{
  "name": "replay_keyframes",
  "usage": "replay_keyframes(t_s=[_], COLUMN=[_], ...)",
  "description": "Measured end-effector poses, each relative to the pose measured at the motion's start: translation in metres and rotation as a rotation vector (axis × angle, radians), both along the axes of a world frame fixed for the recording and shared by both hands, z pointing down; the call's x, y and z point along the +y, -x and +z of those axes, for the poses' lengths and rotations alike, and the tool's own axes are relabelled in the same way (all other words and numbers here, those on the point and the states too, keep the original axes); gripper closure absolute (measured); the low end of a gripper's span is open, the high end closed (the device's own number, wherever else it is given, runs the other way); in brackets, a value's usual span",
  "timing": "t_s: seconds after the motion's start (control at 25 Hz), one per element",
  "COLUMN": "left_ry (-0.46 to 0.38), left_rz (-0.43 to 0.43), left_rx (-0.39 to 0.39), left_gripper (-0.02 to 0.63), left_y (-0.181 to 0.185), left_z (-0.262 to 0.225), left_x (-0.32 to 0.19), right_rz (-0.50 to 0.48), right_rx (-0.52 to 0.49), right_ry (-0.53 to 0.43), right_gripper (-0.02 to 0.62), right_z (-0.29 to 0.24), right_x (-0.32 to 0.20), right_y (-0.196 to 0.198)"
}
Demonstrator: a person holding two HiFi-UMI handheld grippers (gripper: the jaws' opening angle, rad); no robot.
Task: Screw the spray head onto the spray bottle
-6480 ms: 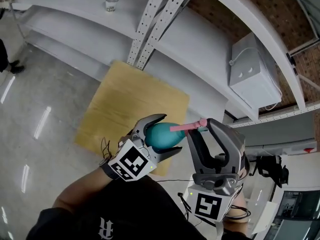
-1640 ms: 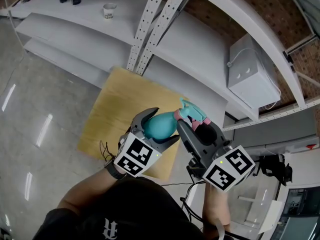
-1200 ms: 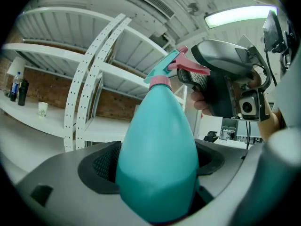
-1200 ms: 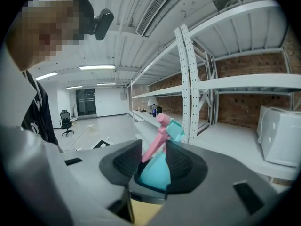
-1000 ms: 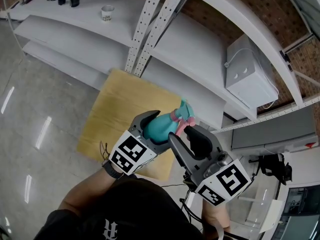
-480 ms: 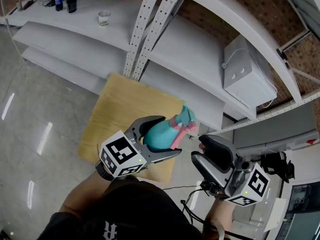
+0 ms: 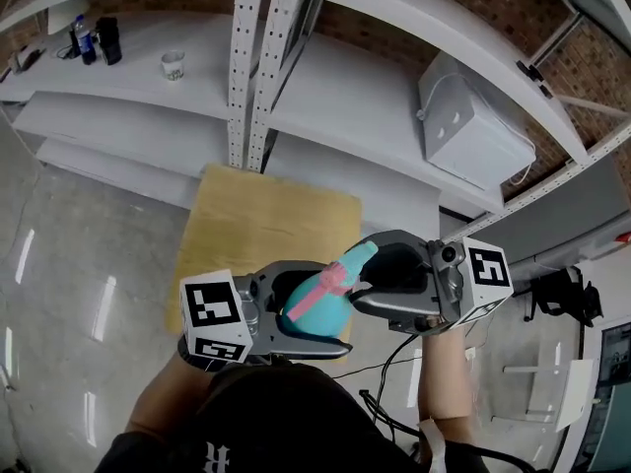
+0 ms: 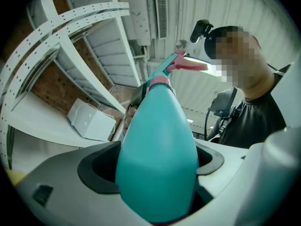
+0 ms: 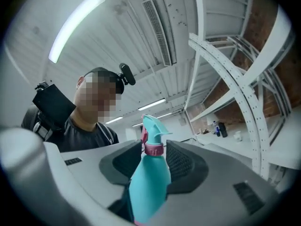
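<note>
Teal plastic, the spray bottle (image 7: pixel 314 308) hangs in mid-air, with its fat lower body clamped in the left gripper (image 7: pixel 335 308). Its long axis slants from that gripper's palm up toward the right gripper (image 7: pixel 363 276), which faces it from the opposite side. The spray head (image 7: pixel 350 261) already sits on the neck, nozzle pointing away from the bottle's base. The right gripper's jaws stand partly apart on either side of the pink collar (image 9: pixel 153 149). The pads are just beside it, and I judge they are not yet squeezing. The right gripper is therefore the nearer one to the thread. Any tightening turn must run about the bottle's slanted axis while the left gripper holds the body firm.
</note>
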State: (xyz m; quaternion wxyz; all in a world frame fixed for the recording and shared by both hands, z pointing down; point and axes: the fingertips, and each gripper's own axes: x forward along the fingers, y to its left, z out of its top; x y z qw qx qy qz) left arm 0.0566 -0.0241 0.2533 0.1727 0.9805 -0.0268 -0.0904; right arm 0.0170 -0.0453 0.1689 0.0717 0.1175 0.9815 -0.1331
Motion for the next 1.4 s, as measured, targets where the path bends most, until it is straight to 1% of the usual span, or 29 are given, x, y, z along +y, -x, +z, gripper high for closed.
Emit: replay_keyframes(t_s=[0.12, 0.2, 0.32, 0.44, 0.52, 0.64, 0.76, 0.88, 0.96, 1.04, 1.12, 1.28, 1.4], left_ry=[0.0, -0.006, -0.041, -0.08, -0.106, -0.135, -0.124, -0.128, -0.121, -0.1, -0.093, -0.099, -0.082], left_rz=[0.02, 0.008, -0.058, -0.164, -0.257, -0.409, -0.528, -0.633, -0.651, -0.634, -0.619, -0.609, -0.6], left_rx=[-0.021, -0.044, -0.105, -0.172, -0.215, -0.277, -0.303, -0.333, -0.332, -0.307, -0.29, -0.283, -0.265], left_gripper=[0.173, 0.173, 0.173, 0.173, 0.173, 0.173, 0.173, 0.173, 0.173, 0.173, 0.173, 0.173, 0.173], left_y=[-0.005, -0.006, -0.003, 0.002, 0.007, 0.015, 0.021, 0.028, 0.031, 0.03, 0.03, 0.027, 0.026], left_z=[0.002, 0.005, 0.012, 0.019, 0.023, 0.027, 0.032, 0.037, 0.039, 0.039, 0.038, 0.037, 0.036], left_x=[0.004, 0.002, -0.008, -0.021, -0.031, -0.048, -0.063, -0.077, -0.082, -0.085, -0.086, -0.088, -0.089], right_rz=[-0.045, -0.044, 0.004, 0.072, 0.14, 0.28, 0.438, 0.592, 0.677, 0.731, 0.759, 0.808, 0.836], right_rx=[0.0, 0.008, 0.045, 0.107, 0.175, 0.263, 0.311, 0.33, 0.333, 0.346, 0.356, 0.364, 0.364], right_ry=[-0.019, -0.031, -0.041, -0.054, -0.062, -0.078, -0.087, -0.083, -0.08, -0.092, -0.105, -0.133, -0.137], right_gripper=[0.457, 0.457, 0.459, 0.459, 0.462, 0.46, 0.46, 0.462, 0.46, 0.46, 0.46, 0.46, 0.46], right_z=[-0.004, -0.004, 0.0, 0.007, 0.013, 0.021, 0.026, 0.03, 0.032, 0.034, 0.036, 0.034, 0.033], right_x=[0.004, 0.005, 0.0, -0.008, -0.013, -0.025, -0.039, -0.051, -0.057, -0.06, -0.059, -0.058, -0.058], right_y=[0.006, 0.008, 0.01, 0.012, 0.012, 0.014, 0.017, 0.02, 0.022, 0.024, 0.025, 0.021, 0.018])
